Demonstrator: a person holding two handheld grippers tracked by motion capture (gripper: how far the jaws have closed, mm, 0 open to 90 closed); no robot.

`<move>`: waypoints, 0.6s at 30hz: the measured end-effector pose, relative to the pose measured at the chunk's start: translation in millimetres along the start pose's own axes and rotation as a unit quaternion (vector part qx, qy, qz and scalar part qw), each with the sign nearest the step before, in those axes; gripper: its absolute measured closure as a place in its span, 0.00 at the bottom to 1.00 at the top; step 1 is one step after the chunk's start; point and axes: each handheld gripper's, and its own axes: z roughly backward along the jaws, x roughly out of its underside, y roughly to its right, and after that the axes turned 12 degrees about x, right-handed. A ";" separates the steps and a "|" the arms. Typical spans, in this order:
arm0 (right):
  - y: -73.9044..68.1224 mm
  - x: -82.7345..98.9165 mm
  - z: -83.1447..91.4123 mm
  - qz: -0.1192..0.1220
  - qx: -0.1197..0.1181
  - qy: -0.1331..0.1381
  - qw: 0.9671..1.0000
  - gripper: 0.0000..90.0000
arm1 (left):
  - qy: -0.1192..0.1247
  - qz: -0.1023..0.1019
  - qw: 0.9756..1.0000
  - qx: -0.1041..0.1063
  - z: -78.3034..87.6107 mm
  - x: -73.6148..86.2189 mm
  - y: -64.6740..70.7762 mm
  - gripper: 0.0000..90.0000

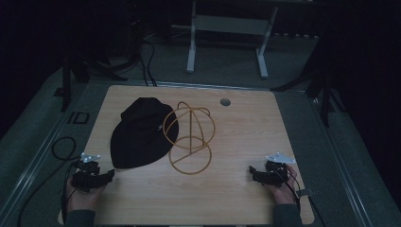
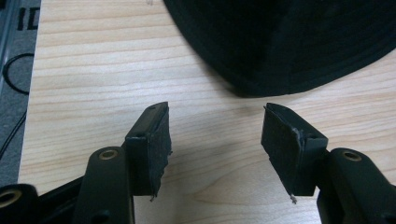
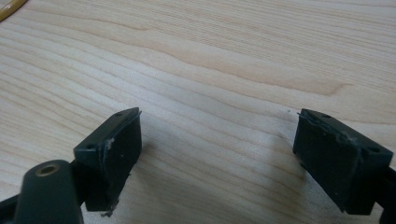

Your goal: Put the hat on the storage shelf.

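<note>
My left gripper [image 1: 109,174] lay low near the black hat [image 1: 142,132], jaws apart and empty. My right gripper [image 1: 253,172] rested on the table [image 1: 246,127], released too.

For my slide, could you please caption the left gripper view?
Open left tool poised above the wooden table, just short of the black hat's brim.

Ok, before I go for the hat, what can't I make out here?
- Black hat: high view too dark to tell brim from crown; the left gripper view cuts it off at the top edge.
- Wire hat stand: where its left side meets the hat is hidden.
- Small white mark on the hat: too small to read.
</note>
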 end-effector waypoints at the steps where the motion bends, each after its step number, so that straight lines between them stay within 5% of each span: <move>1: 0.0 0.0 0.0 0.000 0.000 0.000 1.000 0.17 | 0.000 0.000 1.000 0.000 0.0 0.0 0.0 0.48; 8: 0.0 0.0 0.0 0.000 0.000 0.000 1.000 0.17 | -0.021 -0.009 1.000 0.006 4.0 -9.5 3.5 0.48; 18: -0.1 -0.1 0.0 0.000 0.000 0.000 1.000 0.17 | -0.018 -0.012 0.999 0.027 10.7 -22.0 1.7 0.51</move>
